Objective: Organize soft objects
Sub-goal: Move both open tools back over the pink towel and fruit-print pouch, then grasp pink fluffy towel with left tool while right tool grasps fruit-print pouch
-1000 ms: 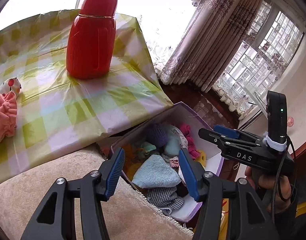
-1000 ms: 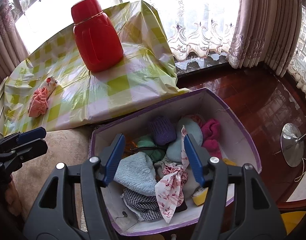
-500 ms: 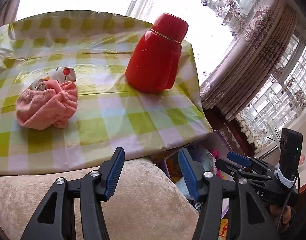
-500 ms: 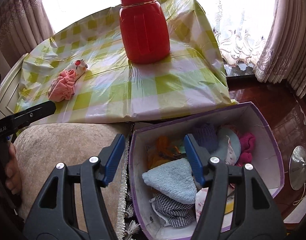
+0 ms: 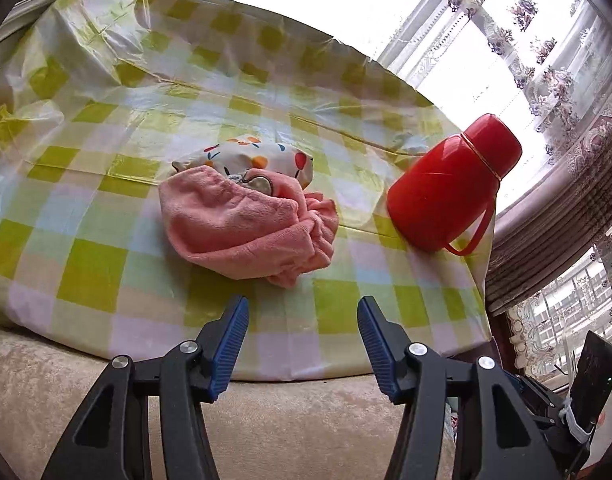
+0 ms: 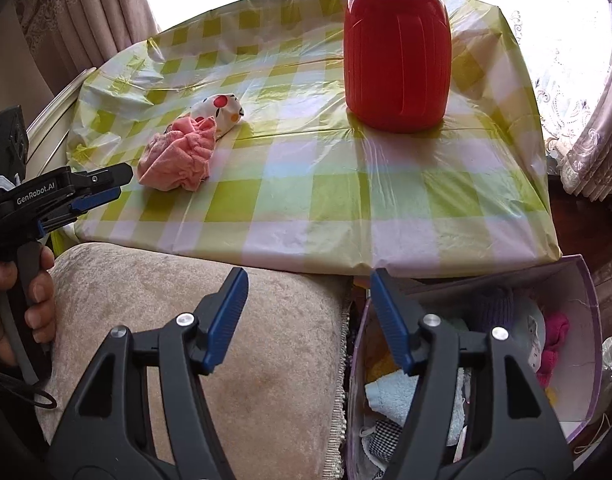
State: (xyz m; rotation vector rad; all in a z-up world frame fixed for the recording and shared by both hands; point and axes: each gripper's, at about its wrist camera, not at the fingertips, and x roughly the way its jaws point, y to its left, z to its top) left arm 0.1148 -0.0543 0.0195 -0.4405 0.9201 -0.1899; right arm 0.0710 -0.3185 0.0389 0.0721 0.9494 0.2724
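A: Item one, the pink towel?
B: Bunched on the checked tablecloth, well left of the red flask, touching a white fruit-print cloth on its far side.

A: Left gripper?
B: Nearer than the flask and left of it, aimed at the towel. Its jaws are opening, with nothing between the blue pads.

A: Right gripper?
B: On the near side of the flask, over a beige cushion and the rim of a purple box. Jaws opening, nothing gripped.

A: Box contents?
B: A light-blue towel, checked cloth, magenta piece, dark purple knit; all below the table's near edge, nearer than the flask.
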